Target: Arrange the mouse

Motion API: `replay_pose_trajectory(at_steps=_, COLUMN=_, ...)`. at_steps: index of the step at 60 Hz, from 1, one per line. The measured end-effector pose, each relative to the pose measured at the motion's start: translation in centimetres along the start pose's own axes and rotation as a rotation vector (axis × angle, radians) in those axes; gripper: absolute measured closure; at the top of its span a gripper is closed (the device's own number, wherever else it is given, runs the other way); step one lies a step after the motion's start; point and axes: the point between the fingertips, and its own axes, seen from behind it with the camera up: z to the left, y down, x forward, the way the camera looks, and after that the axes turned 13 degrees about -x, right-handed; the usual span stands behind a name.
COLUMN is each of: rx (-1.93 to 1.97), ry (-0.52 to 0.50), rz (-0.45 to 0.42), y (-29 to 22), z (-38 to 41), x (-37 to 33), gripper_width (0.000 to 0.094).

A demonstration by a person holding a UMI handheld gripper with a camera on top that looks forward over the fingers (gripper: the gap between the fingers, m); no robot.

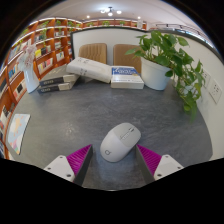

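A white computer mouse [120, 141] lies on the grey table top [100, 110], just ahead of my fingers and between their tips. My gripper [114, 156] is open, with the magenta pads [80, 158] spread wide either side of the mouse's near end. There is a gap between each pad and the mouse. The mouse rests on the table on its own.
A stack of books [58, 82] lies at the far left of the table. A white cushion-like item [90, 68] and a magazine on a box [127, 76] sit at the far edge. A potted plant [165, 55] stands at the far right. Bookshelves [30, 50] line the room.
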Motion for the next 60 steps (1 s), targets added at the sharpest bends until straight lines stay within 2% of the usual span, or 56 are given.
replay_pose_trajectory(at_steps=8, rx=-0.035, ry=-0.031, rz=0.013, y=-2.5, z=0.0, x=2.3, gripper_width=0.0076)
replay_pose_trajectory(at_steps=20, rx=-0.056, ry=-0.061, rz=0.027, y=-5.3, z=0.8, x=4.4, gripper_width=0.0145)
replay_pose_trajectory(at_steps=27, rx=-0.060, ry=-0.047, rz=0.024, y=-5.7, z=0.7, x=5.1, gripper_width=0.0273)
replay_pose_trajectory(at_steps=31, rx=-0.046, ry=-0.029, rz=0.017, y=-5.8, z=0.3, x=5.2, gripper_width=0.0432)
replay_pose_trajectory(at_steps=38, rx=-0.055, ry=-0.009, rz=0.007, y=-5.9, z=0.3, x=5.3, gripper_width=0.0473)
replay_pose_trajectory(at_steps=46, rx=-0.056, ry=0.020, rz=0.036, y=-5.8, z=0.3, x=5.2, gripper_width=0.0603)
replay_pose_trajectory(at_steps=52, rx=-0.035, ry=0.077, rz=0.069, y=-6.4, z=0.1, x=4.2, gripper_width=0.0604)
replay_pose_trajectory(at_steps=60, rx=0.028, ry=0.190, rz=-0.046, y=-14.2, z=1.3, x=-1.7, gripper_width=0.0604)
